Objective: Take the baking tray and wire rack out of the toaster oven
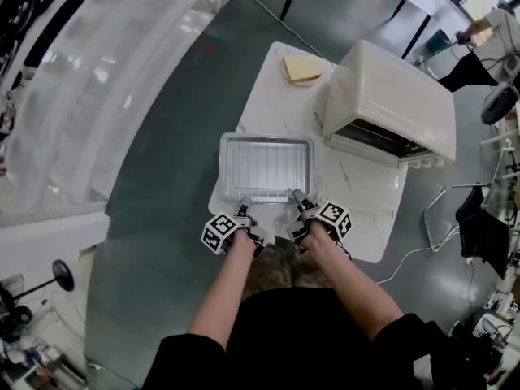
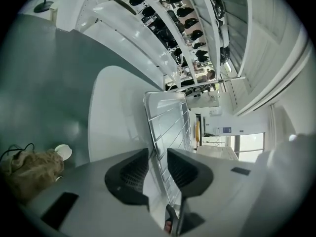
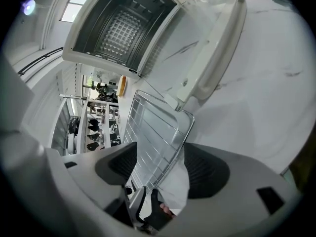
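White bench (image 1: 357, 192): baking tray (image 1: 225, 169) lies just ahead, near rim inside left gripper (image 1: 243, 206) and right gripper (image 1: 300, 196), both parted.

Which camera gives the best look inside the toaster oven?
The right gripper view: the toaster oven faces it with its door down, so the dark cavity and a grid inside show. The head view looks down on its top; only a dark slot shows. The left gripper view shows nothing of the inside.

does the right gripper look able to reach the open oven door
Probably yes: the right gripper stands open around the tray rim, holding nothing, and only bare table separates it from the oven door.
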The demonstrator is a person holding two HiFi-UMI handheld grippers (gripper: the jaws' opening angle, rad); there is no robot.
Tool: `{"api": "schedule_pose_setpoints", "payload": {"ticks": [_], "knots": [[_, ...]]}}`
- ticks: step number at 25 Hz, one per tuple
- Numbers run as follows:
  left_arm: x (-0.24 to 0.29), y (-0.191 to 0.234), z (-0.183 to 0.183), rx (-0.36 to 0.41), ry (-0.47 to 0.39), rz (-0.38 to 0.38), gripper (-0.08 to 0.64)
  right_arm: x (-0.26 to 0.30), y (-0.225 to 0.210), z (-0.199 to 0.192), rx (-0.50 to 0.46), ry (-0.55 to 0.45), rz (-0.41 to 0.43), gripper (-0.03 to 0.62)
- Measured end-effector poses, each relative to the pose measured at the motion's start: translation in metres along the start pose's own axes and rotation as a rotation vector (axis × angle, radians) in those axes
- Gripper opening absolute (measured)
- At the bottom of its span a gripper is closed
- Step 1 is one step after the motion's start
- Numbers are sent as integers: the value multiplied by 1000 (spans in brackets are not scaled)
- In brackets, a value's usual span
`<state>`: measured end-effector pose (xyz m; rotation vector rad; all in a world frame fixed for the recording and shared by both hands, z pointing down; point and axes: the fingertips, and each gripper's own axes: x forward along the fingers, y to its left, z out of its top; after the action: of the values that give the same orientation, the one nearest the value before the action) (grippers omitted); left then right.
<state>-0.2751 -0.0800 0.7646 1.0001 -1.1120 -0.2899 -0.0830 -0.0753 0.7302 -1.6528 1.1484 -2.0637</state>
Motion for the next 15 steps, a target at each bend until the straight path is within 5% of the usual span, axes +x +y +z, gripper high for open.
{"api": "schedule_pose_setpoints", "payload": {"ticks": [10, 15], "knots": [[-33, -14, -2, 41, -6, -52, 126, -31, 17, 0, -40, 16, 82, 298], [-75, -53, -33, 109, 27, -206, 126, -82, 54, 6, -276, 24, 180, 299]]}}
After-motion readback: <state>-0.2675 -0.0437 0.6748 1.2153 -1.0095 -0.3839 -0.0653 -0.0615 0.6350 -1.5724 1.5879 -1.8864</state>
